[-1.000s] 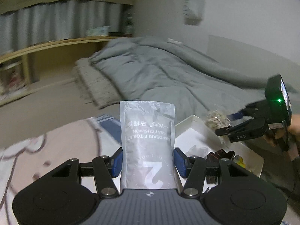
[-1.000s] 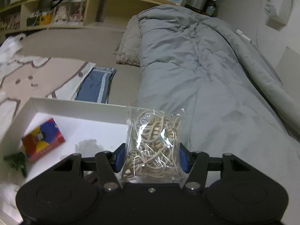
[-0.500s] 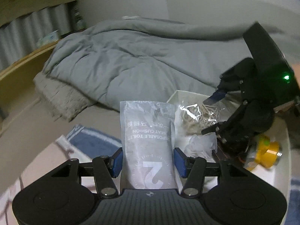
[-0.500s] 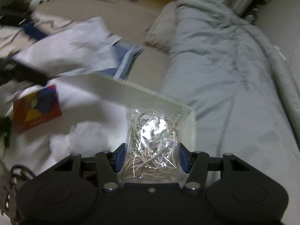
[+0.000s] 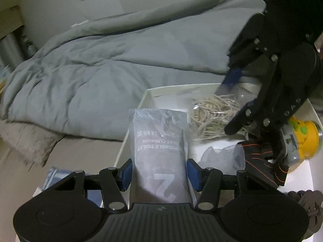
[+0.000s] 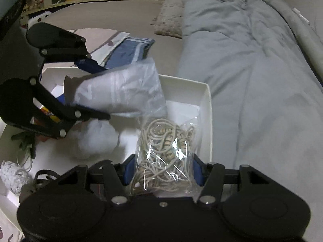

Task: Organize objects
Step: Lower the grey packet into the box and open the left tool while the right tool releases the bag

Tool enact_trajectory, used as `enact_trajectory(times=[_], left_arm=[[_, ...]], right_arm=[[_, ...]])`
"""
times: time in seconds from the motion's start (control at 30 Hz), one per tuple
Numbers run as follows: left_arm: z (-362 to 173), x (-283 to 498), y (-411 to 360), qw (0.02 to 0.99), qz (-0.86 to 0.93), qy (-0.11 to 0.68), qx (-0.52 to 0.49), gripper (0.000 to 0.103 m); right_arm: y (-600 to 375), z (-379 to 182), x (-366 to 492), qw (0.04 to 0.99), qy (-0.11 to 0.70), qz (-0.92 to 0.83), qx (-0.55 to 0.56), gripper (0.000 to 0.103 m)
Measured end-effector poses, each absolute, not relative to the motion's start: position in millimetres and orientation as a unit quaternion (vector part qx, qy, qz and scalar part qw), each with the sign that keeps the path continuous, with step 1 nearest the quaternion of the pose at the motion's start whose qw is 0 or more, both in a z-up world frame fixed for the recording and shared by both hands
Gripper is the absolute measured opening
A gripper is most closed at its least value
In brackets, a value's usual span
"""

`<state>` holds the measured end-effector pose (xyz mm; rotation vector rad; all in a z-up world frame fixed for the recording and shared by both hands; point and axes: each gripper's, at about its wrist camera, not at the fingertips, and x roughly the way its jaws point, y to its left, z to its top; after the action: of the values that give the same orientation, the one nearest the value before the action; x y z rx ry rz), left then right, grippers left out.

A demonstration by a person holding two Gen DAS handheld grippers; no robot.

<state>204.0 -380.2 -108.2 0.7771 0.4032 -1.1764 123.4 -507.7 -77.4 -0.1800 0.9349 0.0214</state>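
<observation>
Grey seat-cushion packet (image 5: 159, 157), matt, printed face up, long axis running straight out from my left gripper (image 5: 159, 173), which clamps its lower end over the white tray's near-left rim (image 5: 145, 98). My right gripper (image 6: 161, 171) holds the clear bag of cords (image 6: 163, 157) above the tray's far corner, closer in; jaws just eased on the left.
</observation>
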Motion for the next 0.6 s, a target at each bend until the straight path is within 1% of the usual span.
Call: enact_trajectory(times=[0.03, 0.07, 0.1, 0.13, 0.17, 0.27, 0.33, 0.4, 0.47, 0.6], left_arm=[[-109.6, 204.3, -381.8, 0.739, -0.54, 0.185, 0.357, 0.06], [-111.1, 204.9, -382.7, 0.735, -0.544, 0.187, 0.359, 0.065], [-112.7, 205.3, -383.2, 0.732, -0.544, 0.19, 0.364, 0.074], [-113.7, 204.8, -383.1, 0.734, -0.538, 0.19, 0.369, 0.079], [-114.0, 204.5, -381.7, 0.739, -0.529, 0.189, 0.373, 0.087], [-109.8, 207.2, -371.5, 0.743, -0.529, 0.203, 0.357, 0.087], [-105.9, 209.1, -365.0, 0.748, -0.525, 0.209, 0.347, 0.087], [-103.3, 208.8, -360.3, 0.757, -0.511, 0.208, 0.35, 0.087], [-102.7, 208.4, -358.2, 0.763, -0.496, 0.212, 0.357, 0.087], [-104.9, 206.9, -355.9, 0.76, -0.487, 0.233, 0.361, 0.087]], right_arm=[[-508.8, -78.3, 122.2, 0.889, 0.449, 0.012, -0.084, 0.057], [-509.7, -78.7, 121.0, 0.891, 0.447, 0.01, -0.082, 0.058], [-510.5, -78.5, 119.2, 0.892, 0.445, 0.008, -0.08, 0.059], [-509.8, -78.2, 118.6, 0.893, 0.442, 0.002, -0.083, 0.066], [-509.4, -76.7, 118.2, 0.894, 0.44, 0.0, -0.085, 0.069], [-508.9, -70.5, 116.3, 0.898, 0.432, 0.001, -0.08, 0.074], [-507.6, -65.3, 113.9, 0.9, 0.428, 0.001, -0.08, 0.074], [-508.6, -60.7, 115.2, 0.902, 0.425, 0.001, -0.081, 0.073], [-508.5, -56.5, 113.9, 0.902, 0.424, -0.003, -0.084, 0.068], [-506.5, -49.6, 109.5, 0.903, 0.42, -0.009, -0.087, 0.066]])
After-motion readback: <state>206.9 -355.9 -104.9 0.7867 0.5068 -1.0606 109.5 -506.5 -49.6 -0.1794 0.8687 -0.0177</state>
